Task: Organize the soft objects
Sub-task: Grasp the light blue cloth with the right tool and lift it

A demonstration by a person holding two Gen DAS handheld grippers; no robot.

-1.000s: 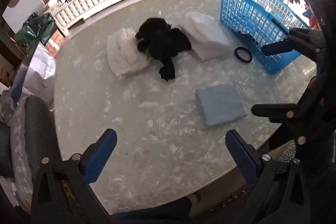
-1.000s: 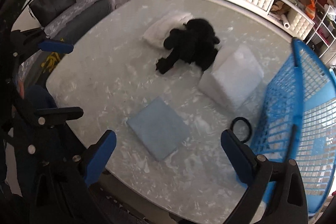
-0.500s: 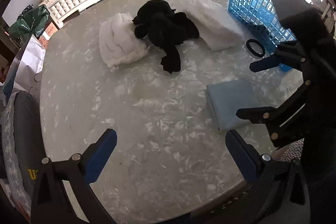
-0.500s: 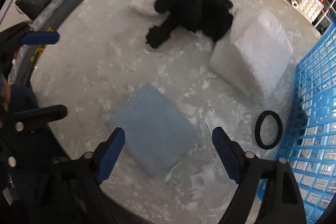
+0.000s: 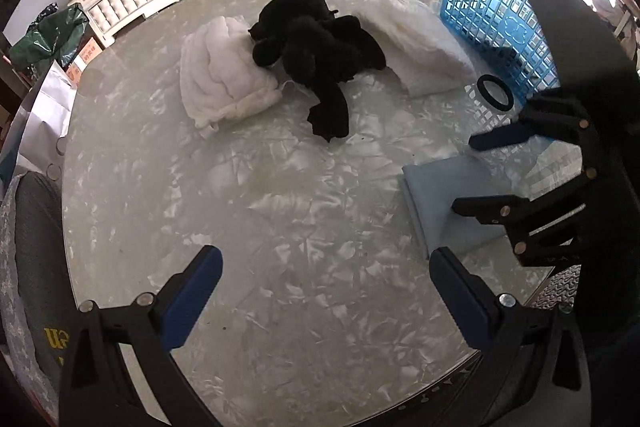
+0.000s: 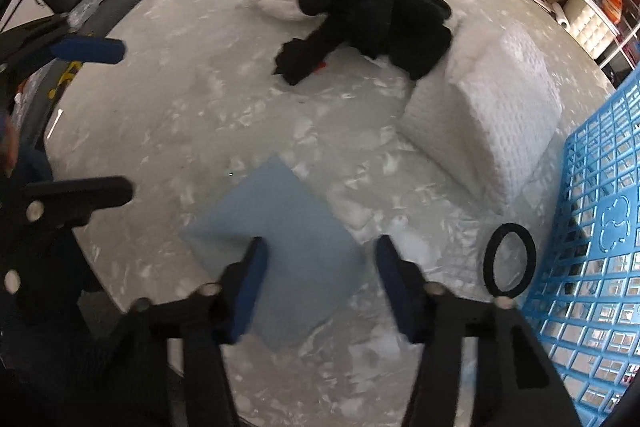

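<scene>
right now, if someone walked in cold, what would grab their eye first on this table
Most likely the black plush toy sprawled mid-table, leaning on a white quilted bundle on one side and a white pillow on the other. Next, the bright blue basket at the table's edge, with a black ring beside it. Nearer the camera, the right gripper hangs over a folded blue cloth, its jaws just narrowed but not touching it.

Your left gripper [image 5: 324,291] is black linkage arms ending in blue pads [image 5: 192,295], with silver rivets at the pivots nearer the camera than the pads. Your right gripper [image 6: 318,291] is built the same: black arms, blue pads [image 6: 250,287], pale round rivets just behind them.
</scene>
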